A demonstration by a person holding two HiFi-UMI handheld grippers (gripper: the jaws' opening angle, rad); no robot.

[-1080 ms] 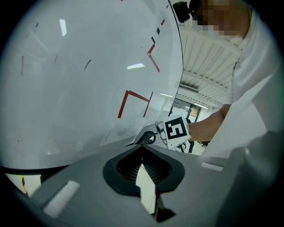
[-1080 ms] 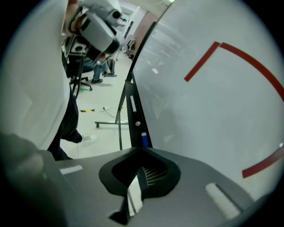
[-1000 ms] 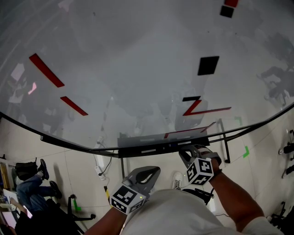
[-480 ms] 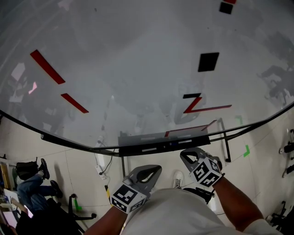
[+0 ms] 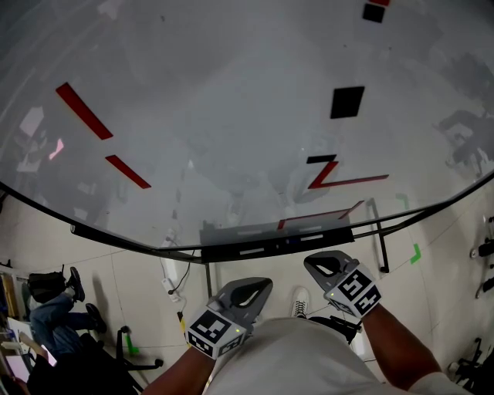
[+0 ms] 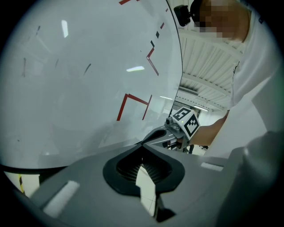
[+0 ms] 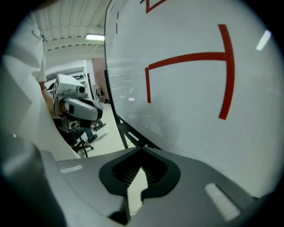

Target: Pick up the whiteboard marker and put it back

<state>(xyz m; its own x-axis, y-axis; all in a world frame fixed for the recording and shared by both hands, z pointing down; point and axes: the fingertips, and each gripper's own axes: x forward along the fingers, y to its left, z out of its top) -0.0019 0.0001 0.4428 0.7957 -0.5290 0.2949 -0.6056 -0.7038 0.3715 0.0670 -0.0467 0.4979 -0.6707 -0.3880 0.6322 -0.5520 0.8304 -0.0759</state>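
- Whiteboard (image 5: pixel 231 116) fills most of the head view; pale tiled floor (image 5: pixel 131 278) shows below its lower edge.
- On the board: two red strokes (image 5: pixel 83 110) near the left edge, a red Z-like mark (image 5: pixel 340 181) right of centre, and a black square (image 5: pixel 346 102) above it. A second black square (image 5: pixel 373 12) sits at the top edge.
- Dark tray (image 5: pixel 278 245) runs along the lower edge of the board, at its middle.
- Marker: cannot be singled out in any view. A few short pale bars show on the tray, too small to identify.
- Left gripper (image 5: pixel 258 284): held low, close to the wearer's white shirt (image 5: pixel 301 359), below the tray and apart from it. In its own view the left gripper (image 6: pixel 142 145) has fingers pressed together at the tips, nothing between them.
- Right gripper (image 5: pixel 315 262): just right of the left one, under the right half of the tray, not touching it. In its own view the right gripper (image 7: pixel 142 149) has fingers closed tip to tip, nothing held.
- Each gripper view shows the other gripper off to the side, in front of the board.
- White shoe (image 5: pixel 299 302) on the floor between the two grippers.
- Green tape mark (image 5: pixel 414 254) on the floor at right.
- A seated person's legs (image 5: pixel 50 308) at lower left.
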